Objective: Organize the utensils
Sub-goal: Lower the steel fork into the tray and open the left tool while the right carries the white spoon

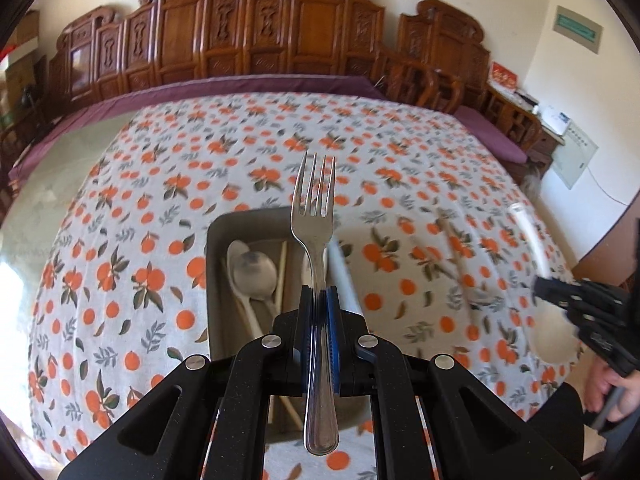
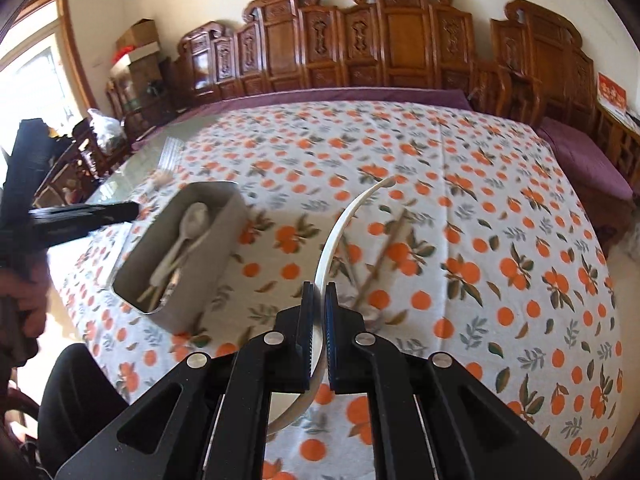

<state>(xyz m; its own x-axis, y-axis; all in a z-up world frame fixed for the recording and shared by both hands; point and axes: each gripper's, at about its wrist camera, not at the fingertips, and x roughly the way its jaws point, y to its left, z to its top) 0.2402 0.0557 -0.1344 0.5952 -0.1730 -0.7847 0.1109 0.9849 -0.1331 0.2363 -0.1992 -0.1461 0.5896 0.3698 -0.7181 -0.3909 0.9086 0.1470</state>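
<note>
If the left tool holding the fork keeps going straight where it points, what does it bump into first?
Probably the grey box of spoons. The left tool points down over its right side, so the fork would likely meet the box's inside or far wall first, though depth is hard to judge.

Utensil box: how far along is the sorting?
Done: the grey box already holds a metal spoon, a white spoon and chopsticks. In hand: the left gripper is shut on a fork above the box; the right gripper is shut on a white spoon, lifted off the cloth. Left: both of those, plus the chopsticks lying on the tablecloth.
</note>
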